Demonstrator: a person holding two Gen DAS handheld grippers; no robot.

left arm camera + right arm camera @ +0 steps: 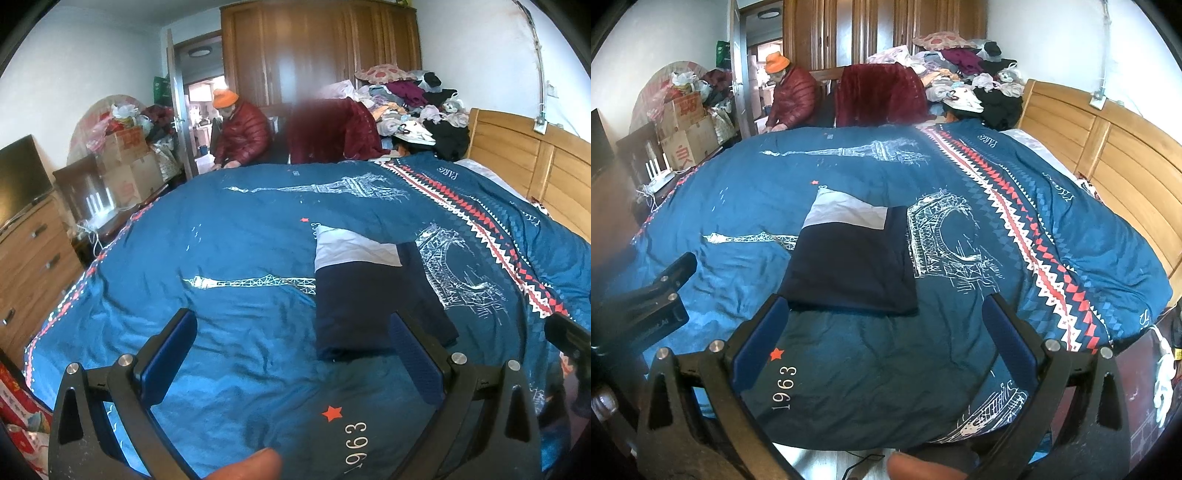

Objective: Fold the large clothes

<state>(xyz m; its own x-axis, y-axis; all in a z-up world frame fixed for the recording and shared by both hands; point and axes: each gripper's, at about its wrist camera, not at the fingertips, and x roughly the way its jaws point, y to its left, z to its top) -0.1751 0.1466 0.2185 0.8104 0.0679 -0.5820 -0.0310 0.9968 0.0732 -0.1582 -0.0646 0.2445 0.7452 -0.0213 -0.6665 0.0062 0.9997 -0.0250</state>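
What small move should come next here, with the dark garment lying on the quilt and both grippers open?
Probably lower one gripper to the near edge of the navy garment and grip it. It lies as a neat rectangle on the blue quilt, its pale part at the far end, while the left gripper and right gripper hover open and empty.

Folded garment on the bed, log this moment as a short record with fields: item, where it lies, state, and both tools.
item: folded navy garment with a pale panel at its far end
where: flat on the blue quilt, beside the arch print
state: folded into a rectangle, nothing touching it
left tool: open, empty, near the garment's near edge
right tool: open, empty, short of the garment
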